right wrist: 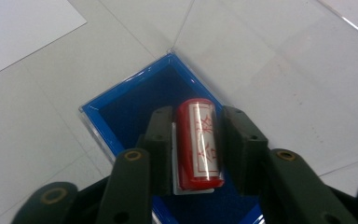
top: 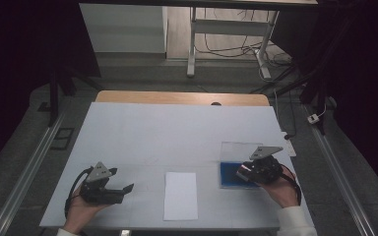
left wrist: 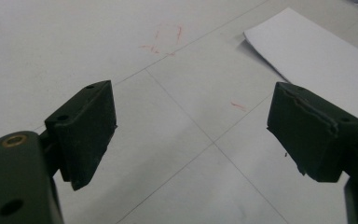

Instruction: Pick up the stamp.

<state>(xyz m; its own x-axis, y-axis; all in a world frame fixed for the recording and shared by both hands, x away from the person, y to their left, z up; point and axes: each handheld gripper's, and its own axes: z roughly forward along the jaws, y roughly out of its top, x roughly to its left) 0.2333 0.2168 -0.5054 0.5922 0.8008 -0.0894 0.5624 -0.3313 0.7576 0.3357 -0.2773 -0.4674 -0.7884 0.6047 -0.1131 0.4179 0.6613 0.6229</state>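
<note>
Two grippers work at a white table (top: pixel 142 132). The right gripper (right wrist: pixel 196 140) has its jaws pressed against both sides of a red cylindrical stamp (right wrist: pixel 199 144) bearing red characters on a white label, holding it over the open blue box (right wrist: pixel 121 107), whose clear lid (top: pixel 241 149) stands open on the far side. In the high view this right gripper (top: pixel 243 172) sits over the box at the table's right. The left gripper (left wrist: pixel 191 135) rests with jaws wide apart and nothing between them, near a white sheet of paper (top: pixel 180 195) lying between the two hands.
</note>
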